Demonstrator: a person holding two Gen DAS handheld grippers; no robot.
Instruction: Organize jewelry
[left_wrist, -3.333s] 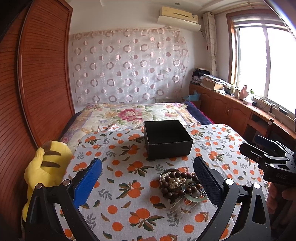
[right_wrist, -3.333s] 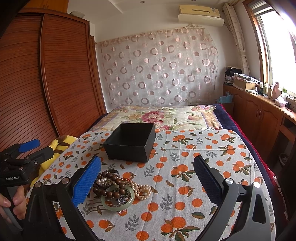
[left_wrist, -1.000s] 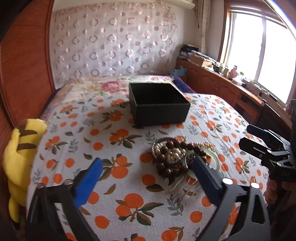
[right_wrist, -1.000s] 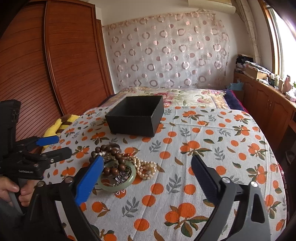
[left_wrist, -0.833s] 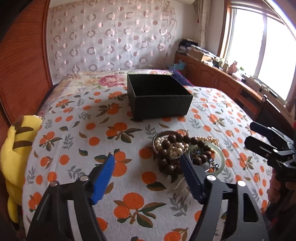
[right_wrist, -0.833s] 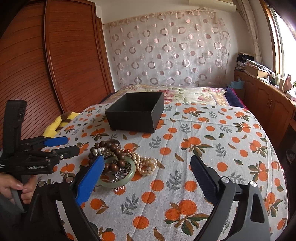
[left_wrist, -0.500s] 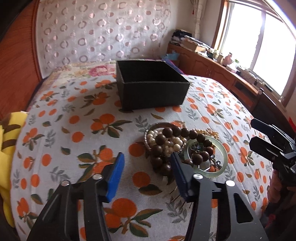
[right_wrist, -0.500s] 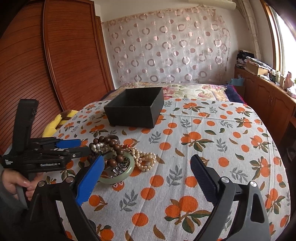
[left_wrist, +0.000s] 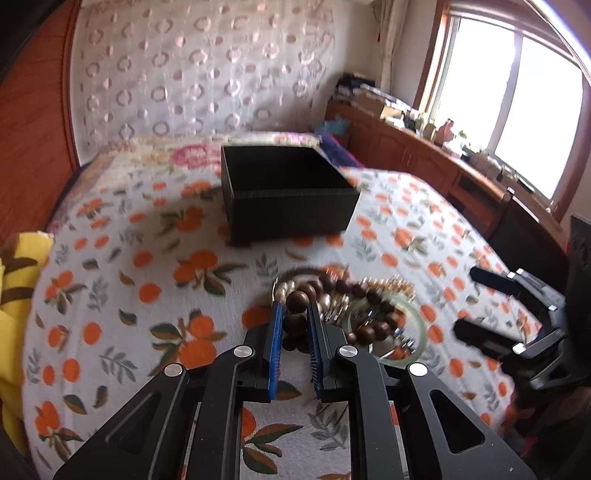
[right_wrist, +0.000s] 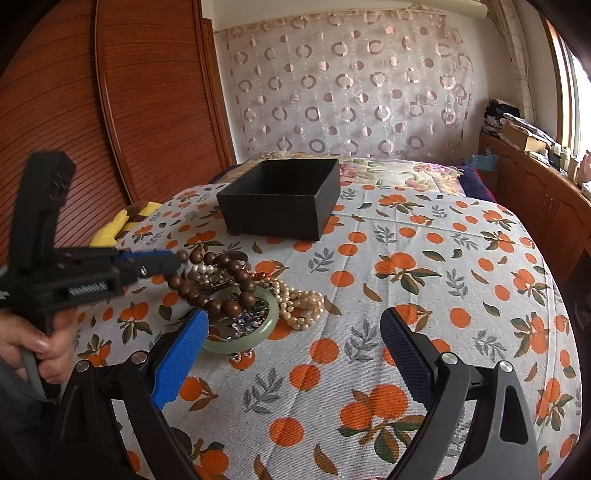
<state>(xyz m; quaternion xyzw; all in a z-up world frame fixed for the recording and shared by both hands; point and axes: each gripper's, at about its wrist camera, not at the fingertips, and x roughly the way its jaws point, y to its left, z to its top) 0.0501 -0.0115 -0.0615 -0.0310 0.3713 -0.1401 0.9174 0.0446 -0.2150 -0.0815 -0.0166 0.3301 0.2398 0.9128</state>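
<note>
A pile of jewelry lies on the orange-print tablecloth (right_wrist: 424, 295): a dark brown wooden bead bracelet (right_wrist: 236, 275), a pale green jade bangle (right_wrist: 271, 312), a pearl strand (right_wrist: 303, 301). My left gripper (left_wrist: 294, 312) has its blue pads closed on the brown bead bracelet (left_wrist: 297, 301) at the left of the pile; it also shows in the right wrist view (right_wrist: 173, 260). An open black box (left_wrist: 288, 192) stands behind the pile (right_wrist: 284, 199). My right gripper (right_wrist: 291, 354) is open and empty, low in front of the pile.
A yellow plush toy (left_wrist: 14, 280) lies at the table's left edge. A wooden wardrobe (right_wrist: 110, 110) stands to the left, a bed (right_wrist: 399, 170) behind the table, and wooden cabinets (left_wrist: 424, 162) under the window at the right.
My left gripper has moved forward and down onto the pile and closed its jaws on the brown bead bracelet. The right gripper has stayed open with little movement.
</note>
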